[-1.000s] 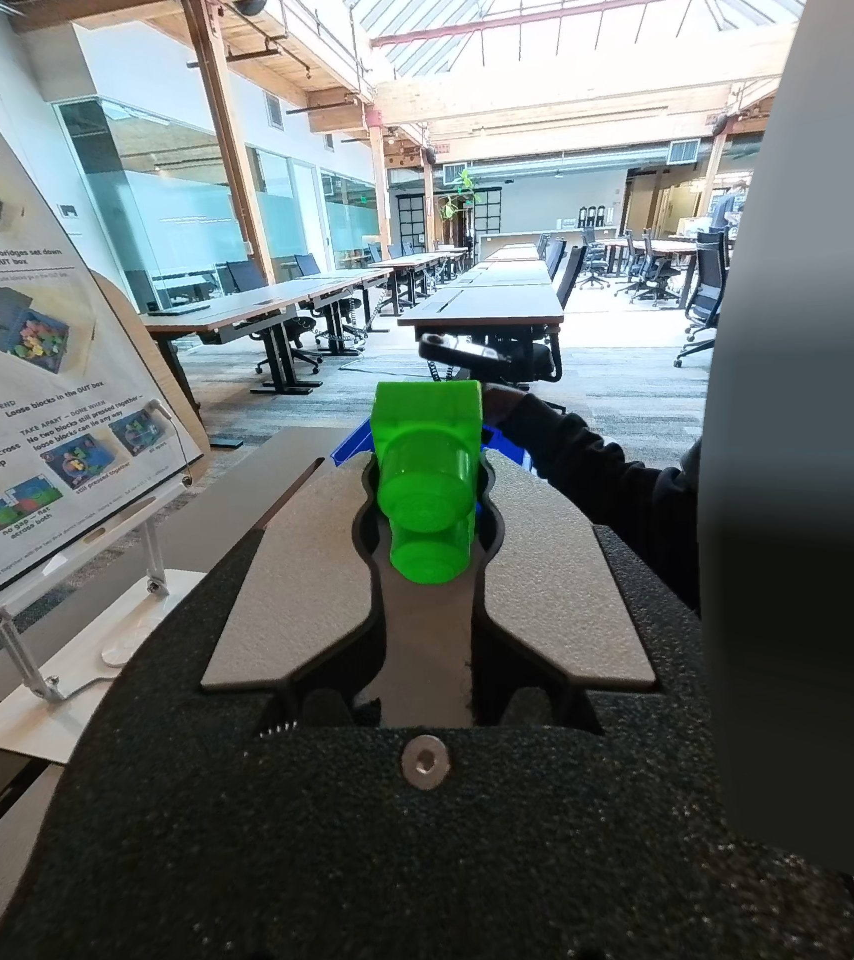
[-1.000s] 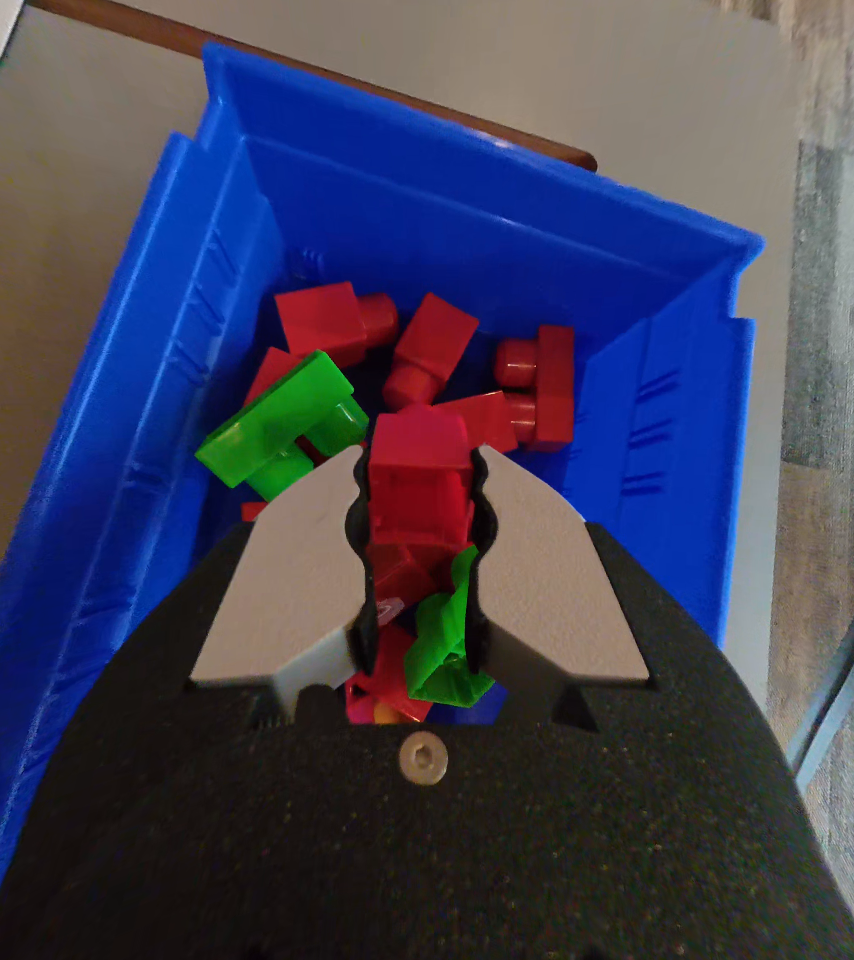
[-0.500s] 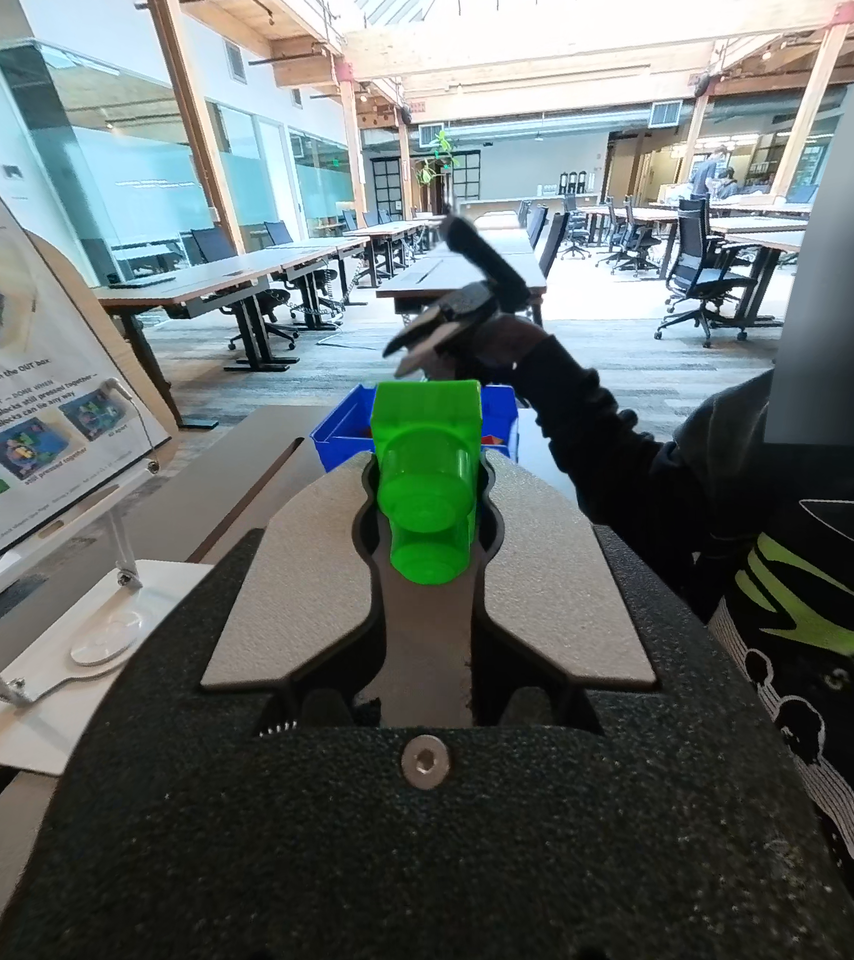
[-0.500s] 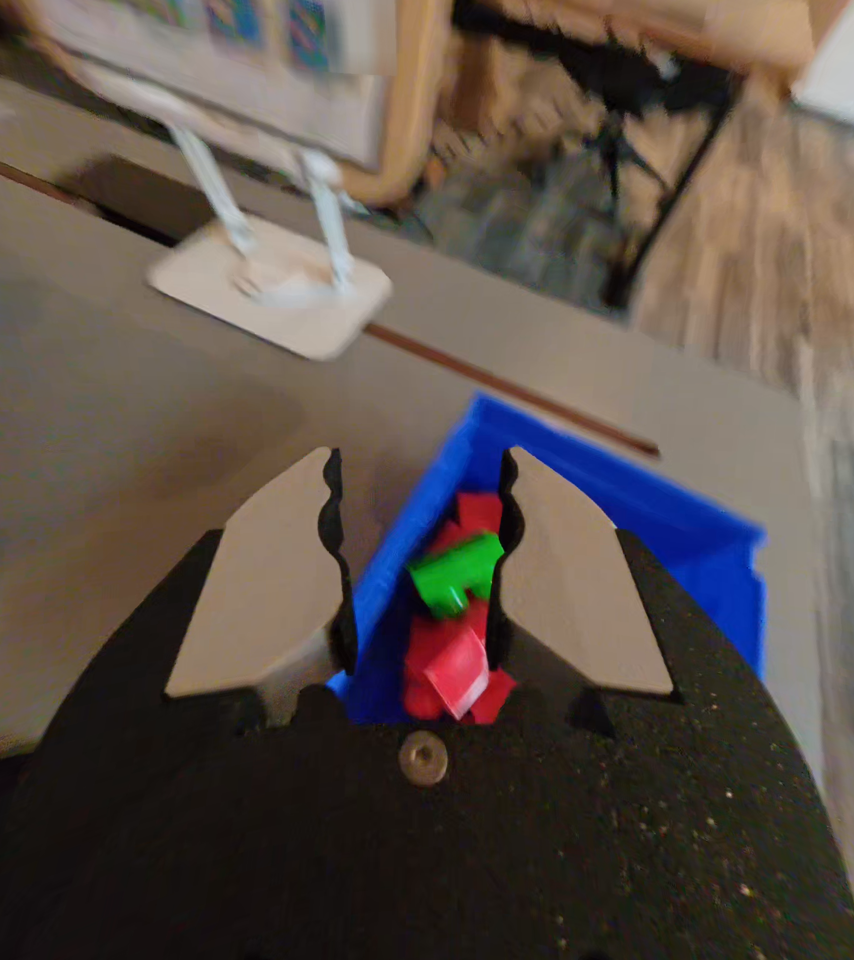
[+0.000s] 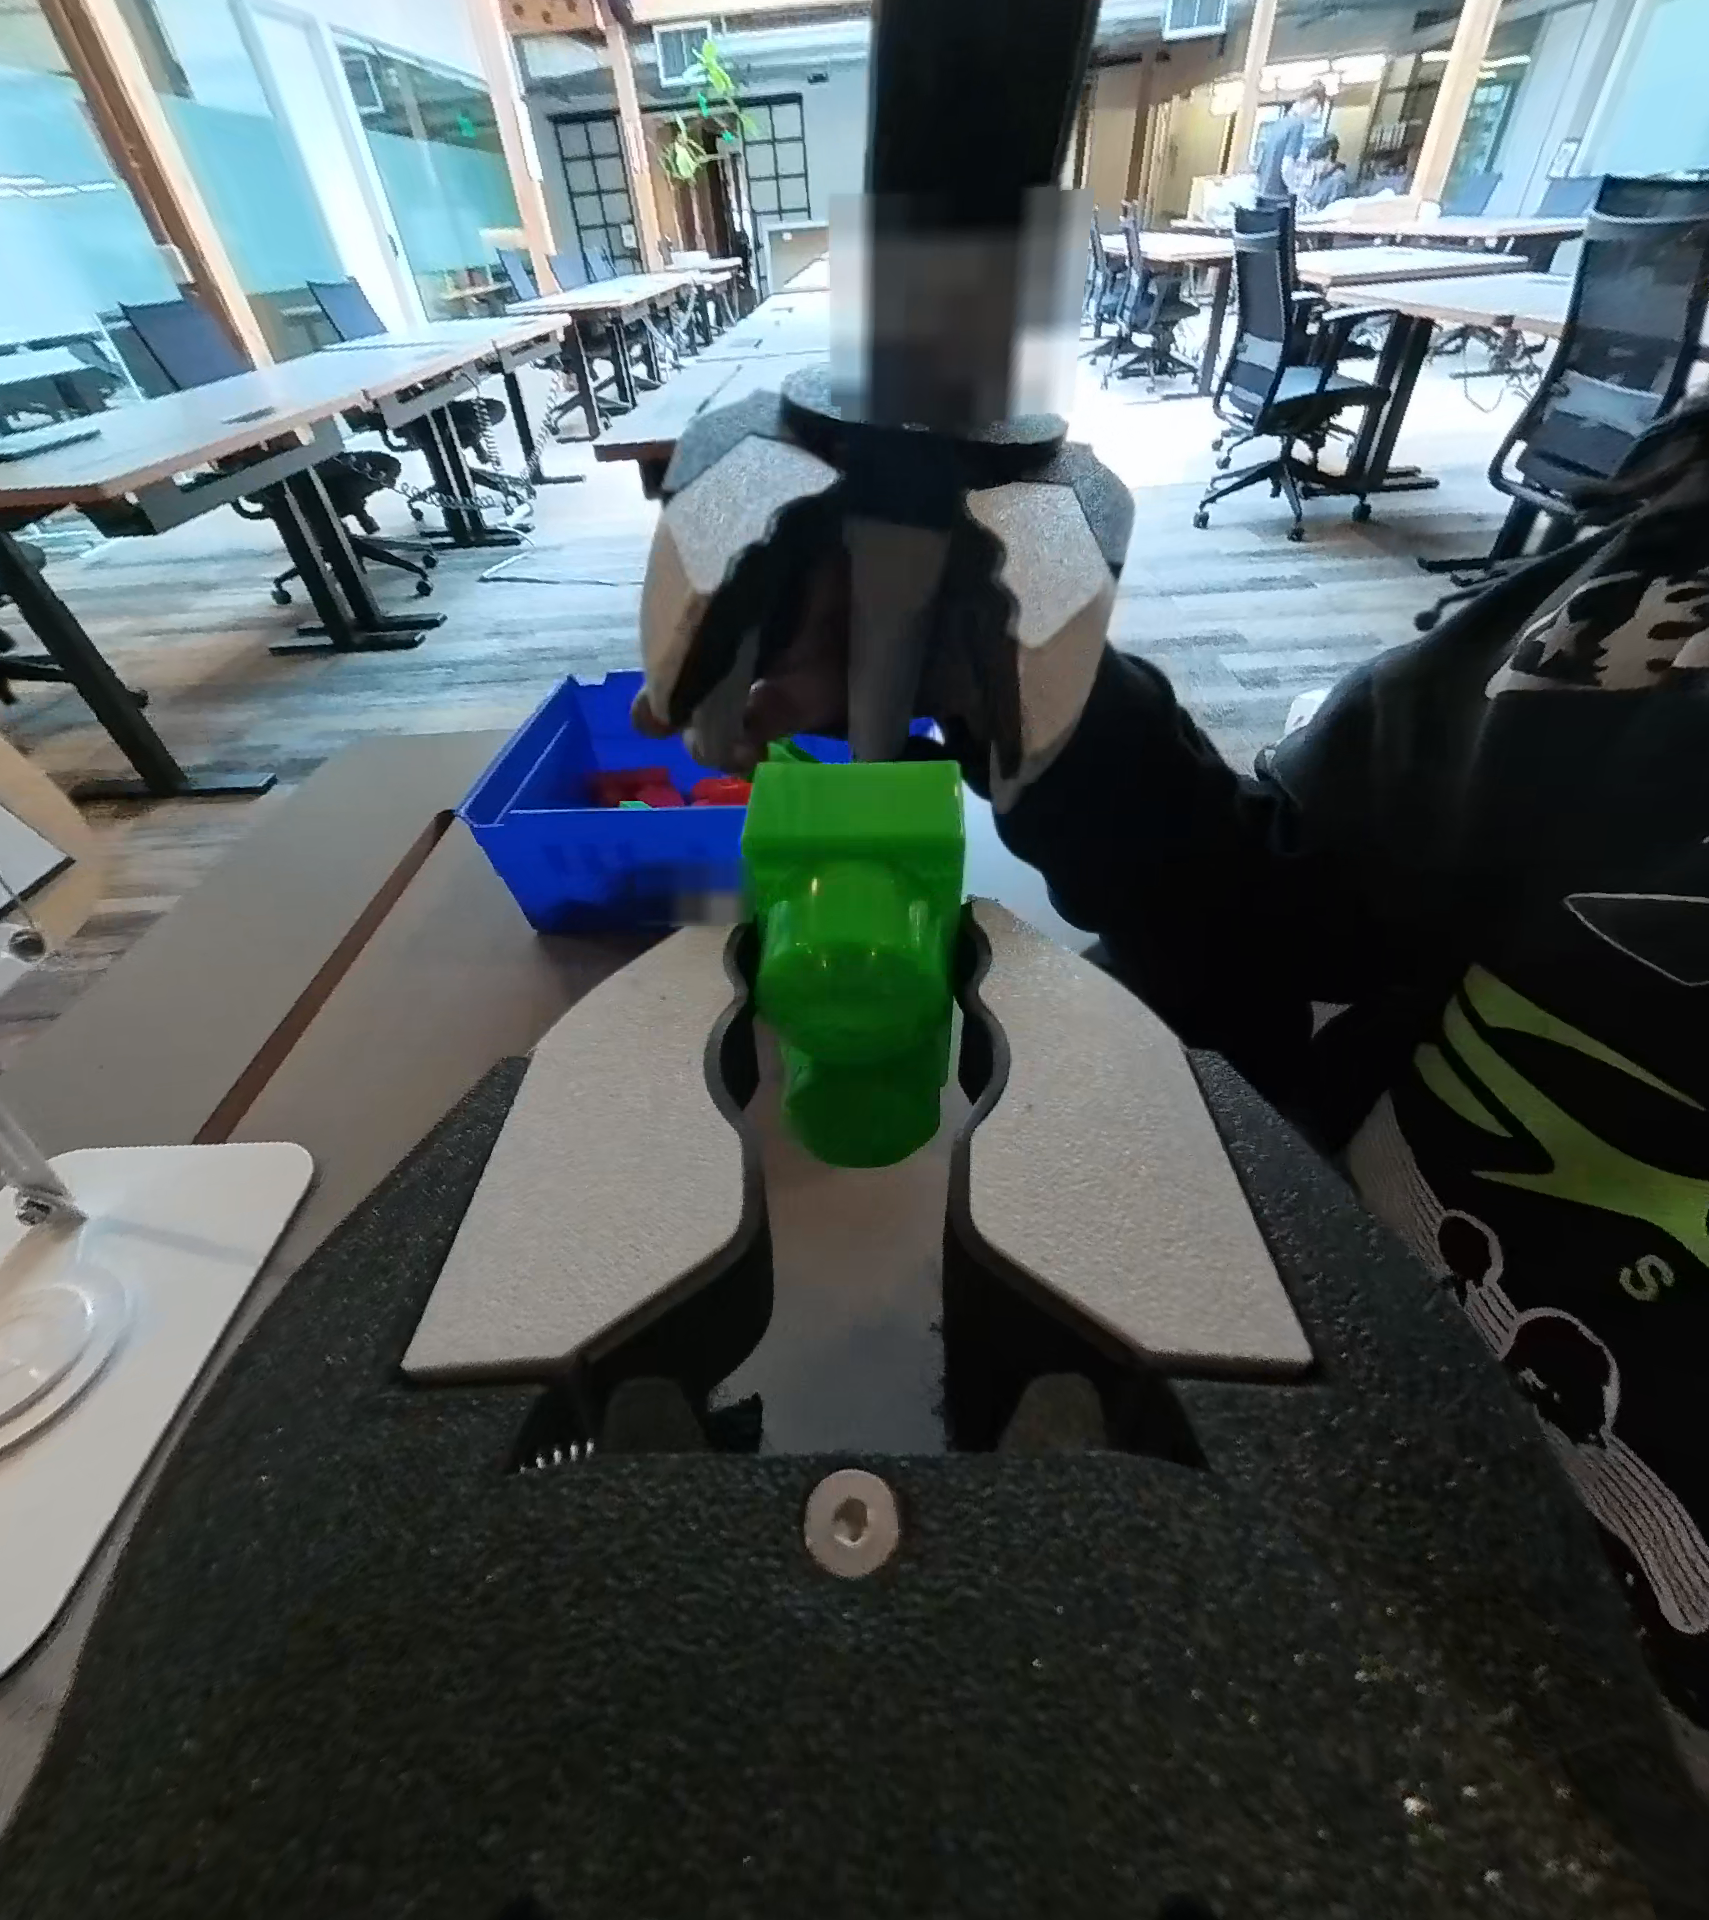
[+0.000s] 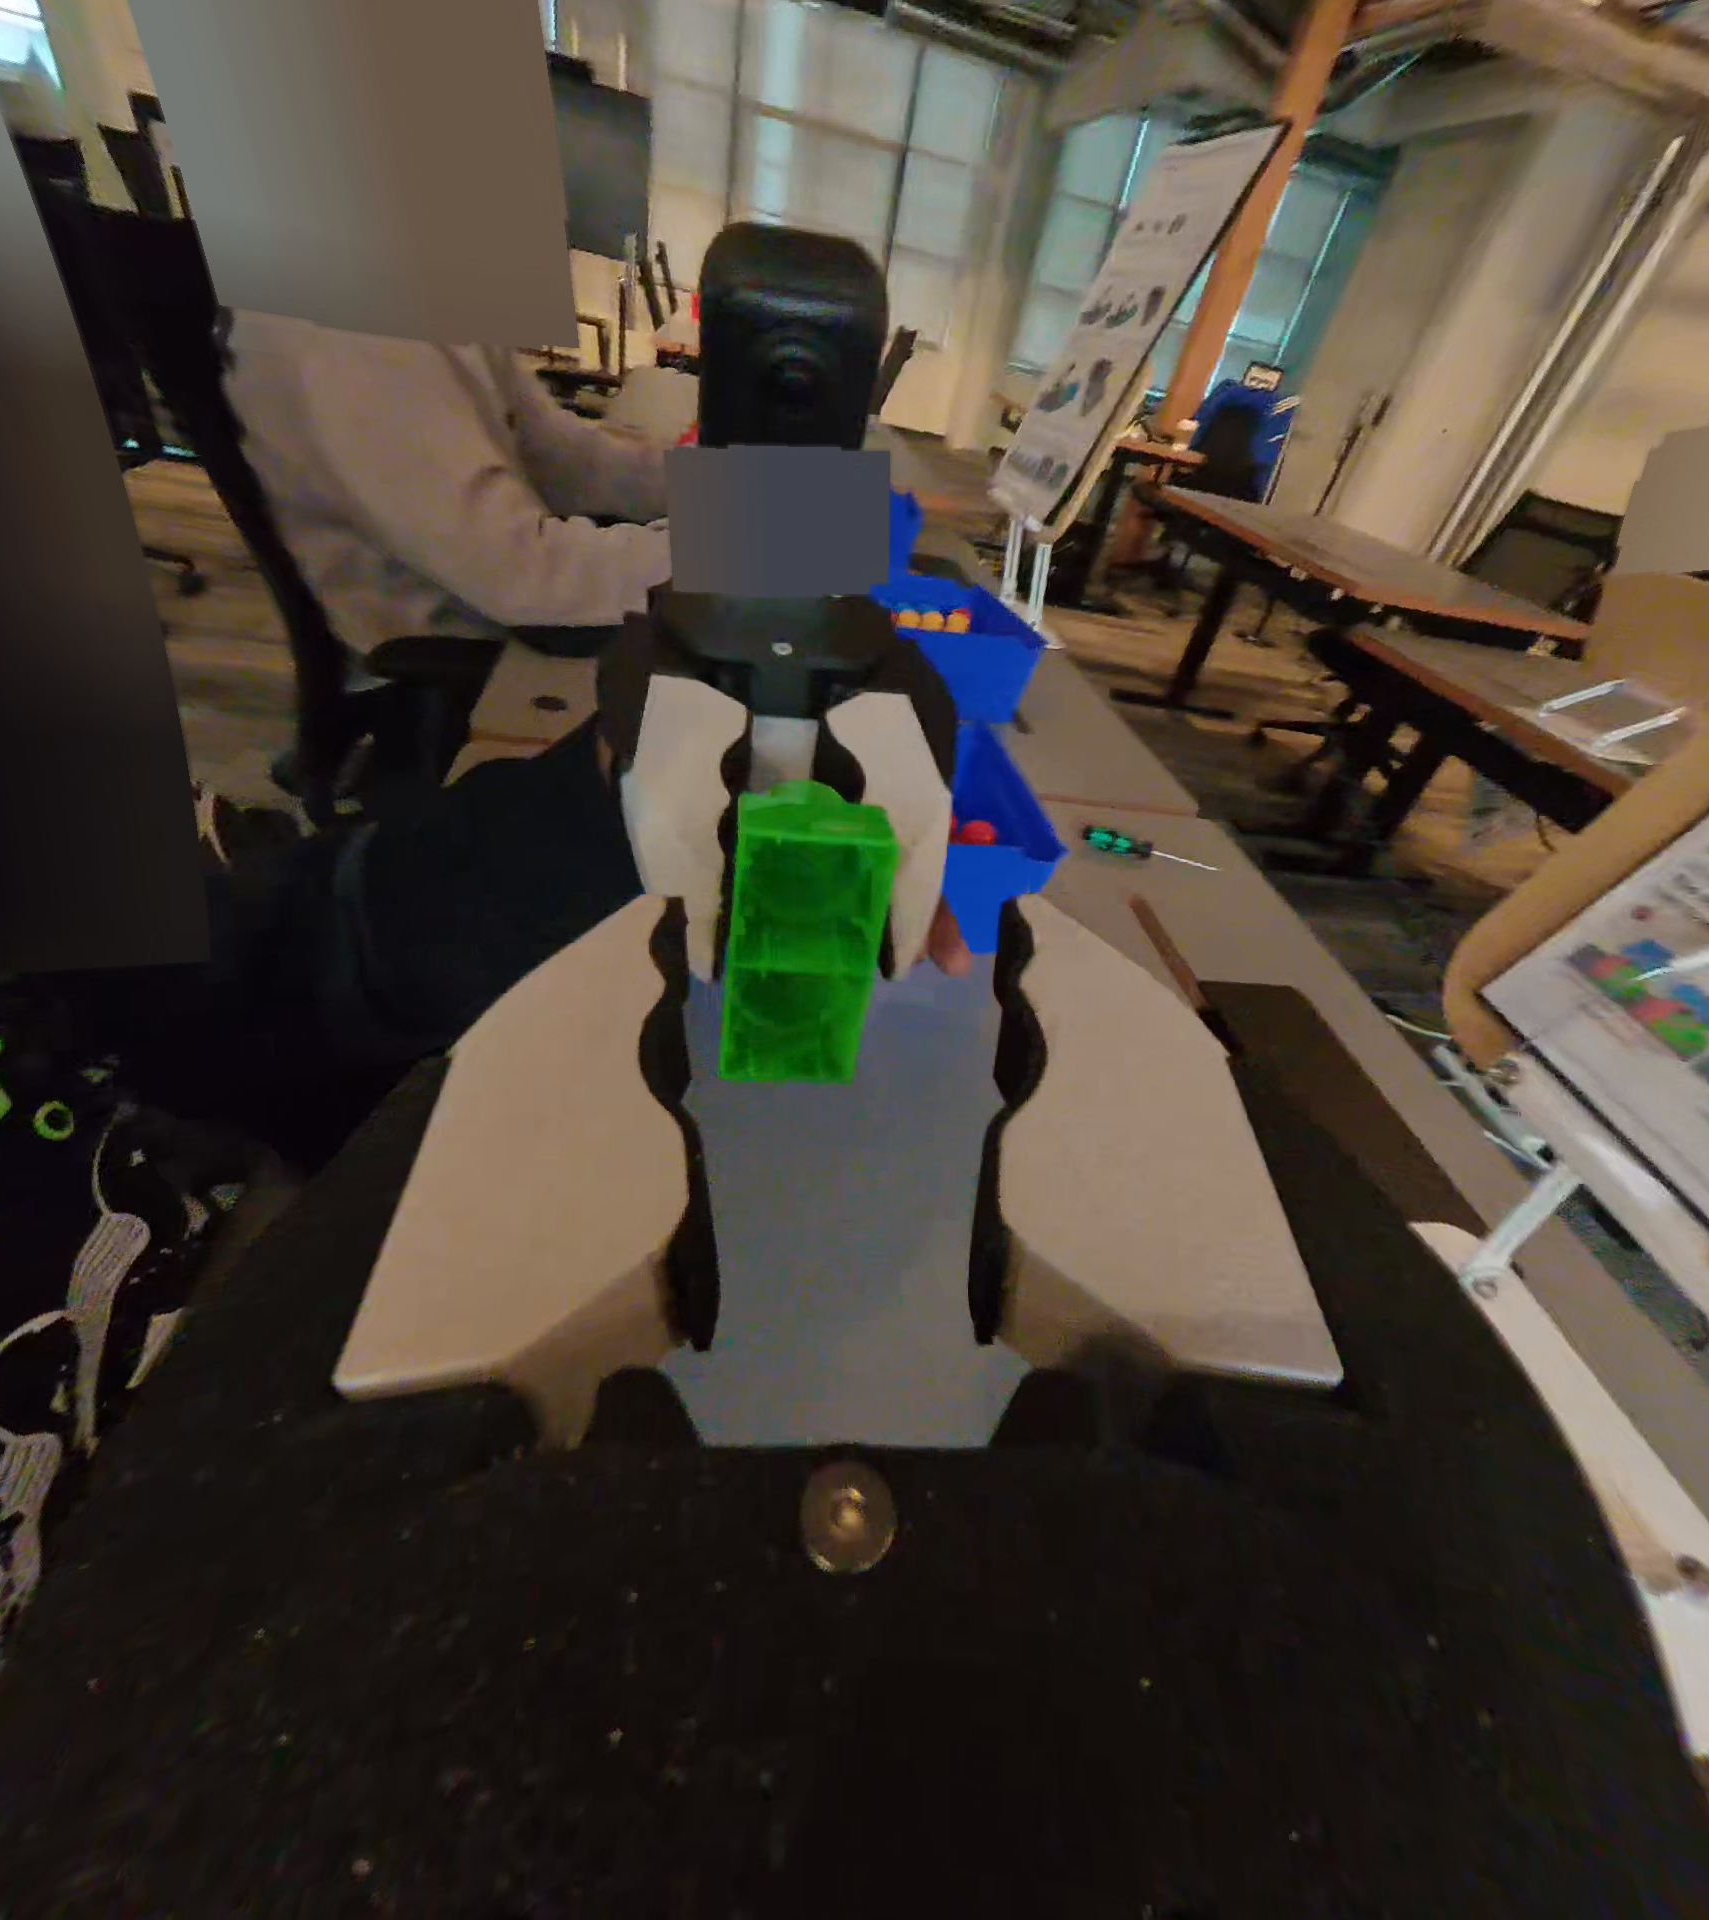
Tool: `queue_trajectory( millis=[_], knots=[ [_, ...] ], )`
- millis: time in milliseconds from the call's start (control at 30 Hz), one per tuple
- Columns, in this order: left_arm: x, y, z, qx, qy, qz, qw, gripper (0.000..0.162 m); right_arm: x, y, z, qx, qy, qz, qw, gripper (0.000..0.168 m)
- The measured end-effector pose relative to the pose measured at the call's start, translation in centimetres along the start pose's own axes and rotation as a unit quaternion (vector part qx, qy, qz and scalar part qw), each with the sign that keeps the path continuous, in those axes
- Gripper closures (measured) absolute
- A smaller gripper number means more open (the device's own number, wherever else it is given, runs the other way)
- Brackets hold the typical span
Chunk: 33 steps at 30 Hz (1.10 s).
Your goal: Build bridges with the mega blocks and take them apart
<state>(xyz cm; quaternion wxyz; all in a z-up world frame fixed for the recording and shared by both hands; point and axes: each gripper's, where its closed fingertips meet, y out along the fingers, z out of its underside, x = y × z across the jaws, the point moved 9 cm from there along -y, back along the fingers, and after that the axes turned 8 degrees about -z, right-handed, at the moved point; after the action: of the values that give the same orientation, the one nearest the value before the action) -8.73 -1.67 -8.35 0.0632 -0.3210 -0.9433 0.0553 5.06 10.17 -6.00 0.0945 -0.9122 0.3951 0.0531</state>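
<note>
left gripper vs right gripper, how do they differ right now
The left gripper is shut on the green block; the right gripper is open and holds nothing. The left gripper's jaws stand close together, the right gripper's wide apart. Both share grey finger plates on black bodies, and they face each other above the table.

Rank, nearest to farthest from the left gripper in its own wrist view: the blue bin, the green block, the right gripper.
1. green block: clamped in the left gripper's jaws.
2. right gripper: facing it just beyond the block, jaws open.
3. blue bin: farther back, to the left on the table.
</note>
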Motion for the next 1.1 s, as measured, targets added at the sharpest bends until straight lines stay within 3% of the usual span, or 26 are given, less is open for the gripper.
queue_trajectory(
  millis=[467,633,700,800,900,1033,1100],
  knots=[
    [-0.4,1.1,0.4,0.023,0.007,0.012,1.0,0.127,0.1,2.4,1.1,0.007,0.02,-0.041,0.999,0.132],
    [0.0,1.1,0.1,-0.007,0.001,-0.016,1.0,0.126,-0.4,1.9,0.8,-0.012,0.022,-0.014,1.0,0.133],
    [0.4,0.8,0.0,-0.017,0.005,-0.043,0.999,0.114,-0.7,0.8,0.6,-0.005,0.018,0.006,1.0,0.133],
    [1.1,-0.3,-0.3,-0.033,0.007,-0.08,0.996,0.098,-1.5,-2.4,0.2,0.01,0.005,0.074,0.997,0.133],
    [1.8,-2.1,-1.0,-0.072,-0.02,-0.11,0.991,0.095,-2.2,-7.0,0.4,0.063,-0.005,0.185,0.981,0.133],
    [2.9,-5.0,-1.5,-0.112,-0.051,-0.164,0.979,0.101,-2.1,-14.1,1.1,0.131,0.015,0.343,0.93,0.133],
    [3.3,-6.5,-1.5,-0.12,-0.052,-0.19,0.973,0.102,-2.0,-18.0,2.0,0.158,0.039,0.428,0.889,0.133]
  ],
)
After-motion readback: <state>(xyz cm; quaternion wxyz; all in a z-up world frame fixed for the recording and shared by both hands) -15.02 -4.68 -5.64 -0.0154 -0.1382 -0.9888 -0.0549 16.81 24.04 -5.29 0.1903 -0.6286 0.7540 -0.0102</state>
